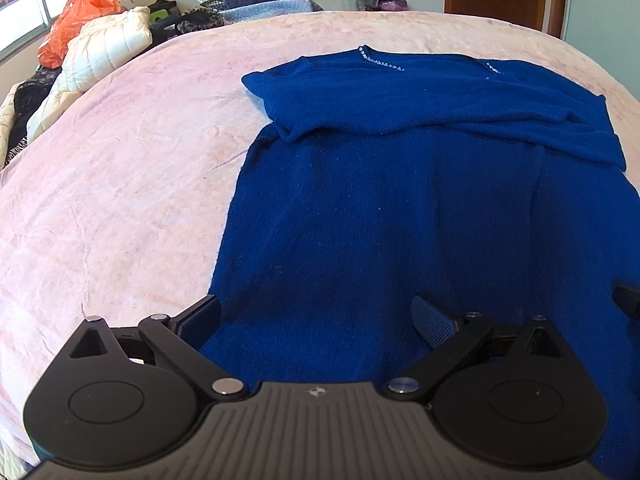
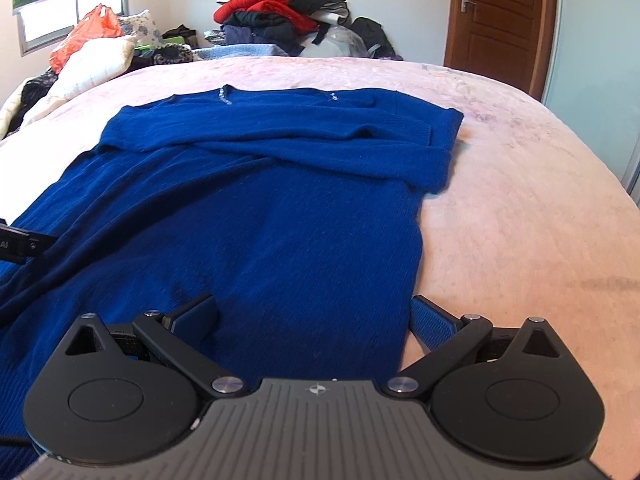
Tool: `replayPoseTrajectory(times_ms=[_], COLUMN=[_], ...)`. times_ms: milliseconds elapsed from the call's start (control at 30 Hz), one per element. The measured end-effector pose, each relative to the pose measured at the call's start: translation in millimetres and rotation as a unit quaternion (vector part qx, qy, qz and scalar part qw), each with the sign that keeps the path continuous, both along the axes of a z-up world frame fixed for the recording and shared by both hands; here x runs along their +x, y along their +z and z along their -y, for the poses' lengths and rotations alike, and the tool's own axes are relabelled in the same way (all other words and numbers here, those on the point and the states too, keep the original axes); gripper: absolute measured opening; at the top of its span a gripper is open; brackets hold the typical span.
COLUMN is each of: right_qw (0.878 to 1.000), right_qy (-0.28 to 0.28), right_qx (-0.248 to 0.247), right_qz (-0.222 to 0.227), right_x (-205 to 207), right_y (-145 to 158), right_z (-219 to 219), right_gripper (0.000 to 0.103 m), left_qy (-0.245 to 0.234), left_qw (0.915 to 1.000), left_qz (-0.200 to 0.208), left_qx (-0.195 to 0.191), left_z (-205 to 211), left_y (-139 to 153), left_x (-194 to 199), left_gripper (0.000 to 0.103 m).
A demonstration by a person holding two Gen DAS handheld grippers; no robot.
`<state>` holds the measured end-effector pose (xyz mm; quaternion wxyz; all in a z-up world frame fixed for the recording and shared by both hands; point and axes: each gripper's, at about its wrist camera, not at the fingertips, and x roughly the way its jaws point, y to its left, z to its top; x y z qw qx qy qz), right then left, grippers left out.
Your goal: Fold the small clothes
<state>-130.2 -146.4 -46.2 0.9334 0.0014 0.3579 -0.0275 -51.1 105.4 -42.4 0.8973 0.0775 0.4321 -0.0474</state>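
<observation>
A dark blue knit sweater lies flat on the pink bed cover, neckline with small beads at the far end and both sleeves folded across the chest. In the right wrist view the same sweater fills the middle. My left gripper is open over the sweater's near left hem, its fingers wide apart with cloth between them but not pinched. My right gripper is open over the near right hem, its right finger just past the sweater's edge. A piece of the left gripper shows at the left edge of the right wrist view.
The pink bed cover stretches left of the sweater and, in the right wrist view, right of it. A pile of clothes, an orange bag and a white quilted jacket lie at the far side. A brown door stands behind.
</observation>
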Motion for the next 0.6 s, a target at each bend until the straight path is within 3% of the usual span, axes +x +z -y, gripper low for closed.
replayPoseTrajectory(times_ms=[600], right_qw=[0.994], right_qy=[0.022], right_qx=[0.108], right_qz=[0.011], right_x=[-37.8], right_y=[13.2], right_z=[15.1], right_gripper=[0.102], left_qy=[-0.01], left_qw=[0.9998], left_qz=[0.009], left_qx=[0.012], left_z=[-18.5], left_y=[8.8], left_x=[-18.6], left_gripper=[0.102])
